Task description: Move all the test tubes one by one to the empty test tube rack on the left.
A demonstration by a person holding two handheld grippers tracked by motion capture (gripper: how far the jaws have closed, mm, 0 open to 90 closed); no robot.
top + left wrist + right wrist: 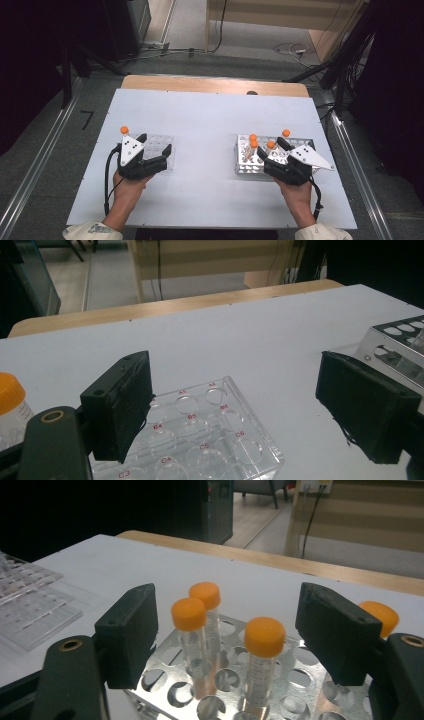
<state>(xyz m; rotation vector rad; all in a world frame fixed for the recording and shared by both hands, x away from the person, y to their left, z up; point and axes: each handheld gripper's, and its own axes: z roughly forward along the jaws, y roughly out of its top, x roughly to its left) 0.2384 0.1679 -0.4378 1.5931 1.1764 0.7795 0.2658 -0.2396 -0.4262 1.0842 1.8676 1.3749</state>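
Note:
My left gripper stands open over a clear plastic well plate, with nothing between its pads. An orange-capped tube stands just left of it. My right gripper is open above a metal tube rack. Three orange-capped tubes stand upright in the rack between its jaws, and neither pad touches them. A fourth orange cap peeks out behind the right-hand jaw.
The white tabletop has a wooden strip along its far edge. The rack's corner appears at the right of the left gripper view. The well plate lies far left in the right gripper view. Cables lie on the floor behind the table.

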